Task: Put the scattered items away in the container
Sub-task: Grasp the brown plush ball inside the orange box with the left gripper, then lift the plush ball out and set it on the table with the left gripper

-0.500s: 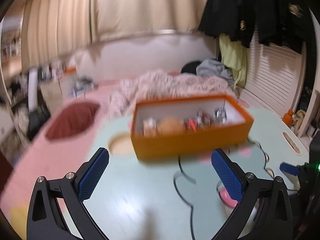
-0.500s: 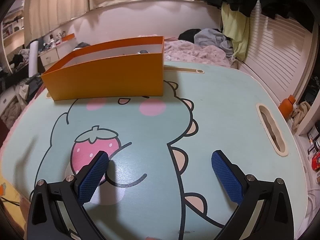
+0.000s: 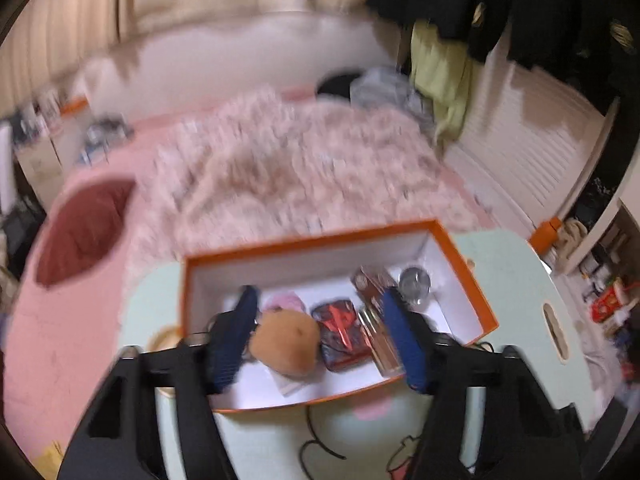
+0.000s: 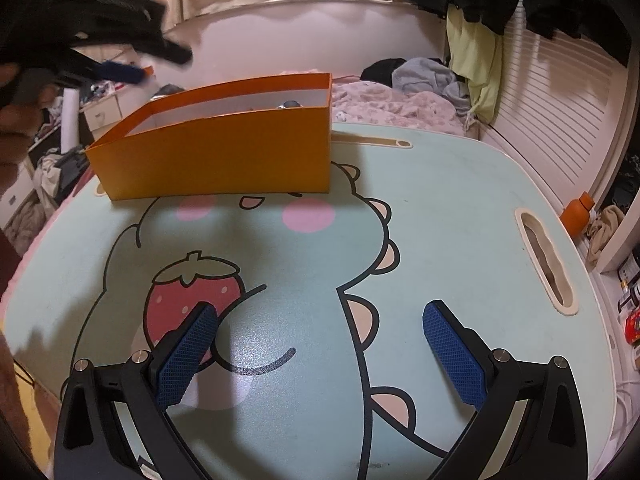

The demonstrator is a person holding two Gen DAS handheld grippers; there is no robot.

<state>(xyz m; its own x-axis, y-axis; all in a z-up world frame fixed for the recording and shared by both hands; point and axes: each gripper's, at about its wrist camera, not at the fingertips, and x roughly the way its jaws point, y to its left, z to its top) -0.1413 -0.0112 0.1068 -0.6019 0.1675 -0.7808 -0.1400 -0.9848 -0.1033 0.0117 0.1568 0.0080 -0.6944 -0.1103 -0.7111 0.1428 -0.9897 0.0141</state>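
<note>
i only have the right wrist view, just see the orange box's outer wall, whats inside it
Observer: A brown plush lies in the box, left of a dark case.
Operator: where's the left gripper
Observer: The left gripper is over the box, open, holding nothing.
Operator: anything at the box's right end
Observer: A shiny round object in the far right corner; too blurred to identify.

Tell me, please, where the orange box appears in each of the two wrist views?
Left wrist: the orange box lies centre-low, seen from above, items visible inside, the open left claw over it.
Right wrist: the box stands upper left, its outer wall showing.
Shared landmark: the mint cartoon table.
</note>
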